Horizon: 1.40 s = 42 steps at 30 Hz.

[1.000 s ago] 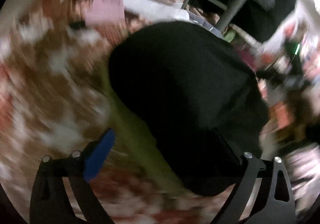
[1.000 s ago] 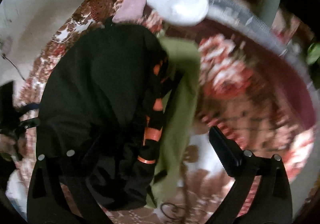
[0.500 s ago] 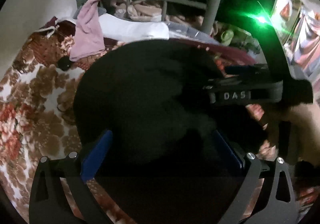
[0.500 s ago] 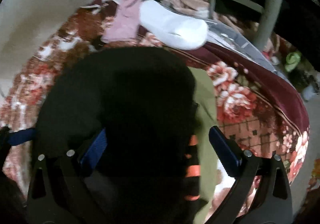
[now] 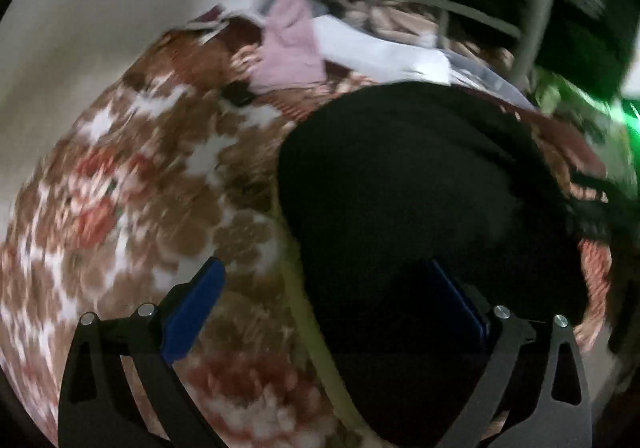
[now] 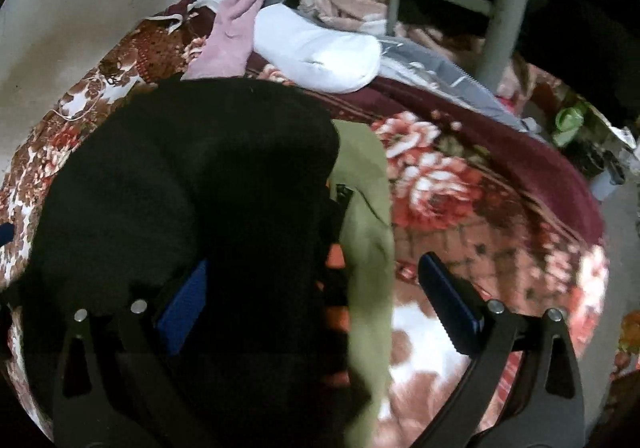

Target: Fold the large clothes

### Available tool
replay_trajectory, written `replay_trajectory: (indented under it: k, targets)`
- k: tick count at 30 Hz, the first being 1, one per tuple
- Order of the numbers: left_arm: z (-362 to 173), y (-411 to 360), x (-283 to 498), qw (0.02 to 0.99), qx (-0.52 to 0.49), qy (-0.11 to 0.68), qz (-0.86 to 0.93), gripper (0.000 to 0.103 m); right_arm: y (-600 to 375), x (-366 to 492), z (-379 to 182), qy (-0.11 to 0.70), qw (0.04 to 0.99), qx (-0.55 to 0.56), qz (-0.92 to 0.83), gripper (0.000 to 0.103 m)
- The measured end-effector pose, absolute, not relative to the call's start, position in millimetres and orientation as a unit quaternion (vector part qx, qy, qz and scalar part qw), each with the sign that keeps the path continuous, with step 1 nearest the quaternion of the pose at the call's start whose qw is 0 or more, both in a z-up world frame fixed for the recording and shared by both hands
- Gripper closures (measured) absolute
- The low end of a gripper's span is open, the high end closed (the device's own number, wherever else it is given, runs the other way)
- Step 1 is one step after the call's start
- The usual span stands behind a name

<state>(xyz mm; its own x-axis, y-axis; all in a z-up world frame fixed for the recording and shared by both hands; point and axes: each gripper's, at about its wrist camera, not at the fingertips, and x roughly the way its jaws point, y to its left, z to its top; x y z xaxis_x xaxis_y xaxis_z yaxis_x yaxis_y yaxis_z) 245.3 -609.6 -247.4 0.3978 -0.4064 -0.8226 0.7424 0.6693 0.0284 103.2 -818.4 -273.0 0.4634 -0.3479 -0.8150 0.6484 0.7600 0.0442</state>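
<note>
- Left wrist view, blurred: the left gripper (image 5: 320, 304) has its jaws wide apart and grips nothing. The black garment (image 5: 420, 200) fills the centre and lower right, lying on a floral blanket (image 5: 132, 188).
- Right wrist view: the right gripper (image 6: 316, 300) is also wide and empty. The black garment (image 6: 192, 184) sits centre-left as a compact bundle over an olive-green cloth (image 6: 368, 248); it looks largely folded, perhaps needing tidying.

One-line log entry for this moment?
phase: folding | item: black garment over green garment on floral blanket | left gripper: open | right gripper: open
</note>
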Motion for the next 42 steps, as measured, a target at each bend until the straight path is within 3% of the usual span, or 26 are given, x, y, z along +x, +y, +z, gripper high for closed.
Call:
replay_trajectory:
  k: [17, 24, 42]
  targets:
    - [-88.6, -504.8, 130.4, 0.794, 0.176, 0.412, -0.41, 0.005, -643.5, -7.4, -81.7, 0.409, 0.84, 0.166, -0.316, 0.005]
    - [-46.6, -479.1, 83.2, 0.81, 0.182, 0.404, -0.385, 0.005, -625.2, -44.6, -35.4, 0.415, 0.841, 0.176, -0.299, 0.005]
    - [-11.2, -489.8, 32.8, 0.861, 0.179, 0.309, -0.362, 0.005, -637.1, -81.0, -26.9, 0.379, 0.871, 0.149, -0.275, 0.005]
